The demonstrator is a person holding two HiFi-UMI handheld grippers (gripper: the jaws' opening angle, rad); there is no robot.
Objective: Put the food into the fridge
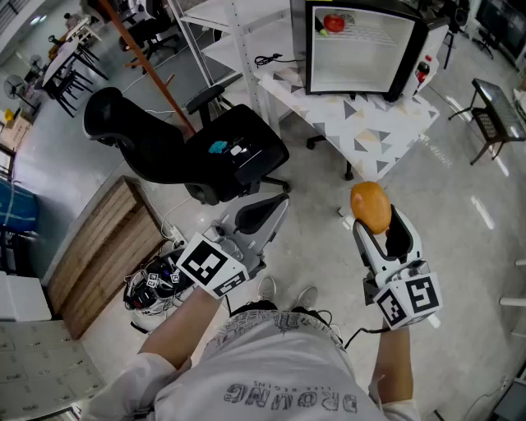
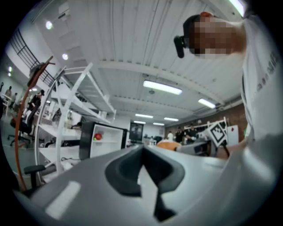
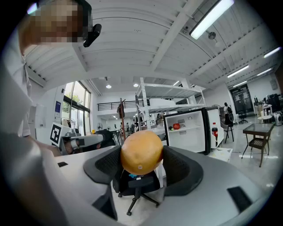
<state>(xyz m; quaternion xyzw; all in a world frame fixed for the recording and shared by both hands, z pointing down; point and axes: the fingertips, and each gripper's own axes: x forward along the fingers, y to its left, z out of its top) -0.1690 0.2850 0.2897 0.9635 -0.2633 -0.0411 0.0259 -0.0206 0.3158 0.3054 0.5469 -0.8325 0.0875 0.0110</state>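
Well, from my end the orange fruit [image 1: 371,206] sits right of centre in the head view, pinched between the widely spread jaws of the right gripper [image 1: 376,220]. The right gripper view shows it best: the orange fruit [image 3: 141,152] fills the middle of that frame, both dark pads of the right gripper [image 3: 142,163] press its sides, and its underside hangs free. From the head view I lose the fruit's lower part behind the gripper body. The left gripper [image 1: 267,210] hangs left of centre with nothing in it. In its own view the left gripper [image 2: 142,163] has its jaws pressed together, with only a thin seam between them. The fridge [image 1: 362,57] stands at the upper middle of the head view on a table [image 1: 362,123] with a triangle pattern. Its door is open, its top is cut off by the frame edge, and it is well apart from the fruit. In the right gripper view the fridge [image 3: 185,130] shows right of centre, and in the left gripper view the fridge [image 2: 104,139] sits small at the left. A red item [image 1: 334,22] lies on its upper shelf, too small for me to say what it is. A bottle [image 1: 422,72] stands in the door, seen nearly edge-on. A black office chair [image 1: 205,148] stands between me and the table, and part of that office chair [image 3: 132,185] peeks out below the fruit.
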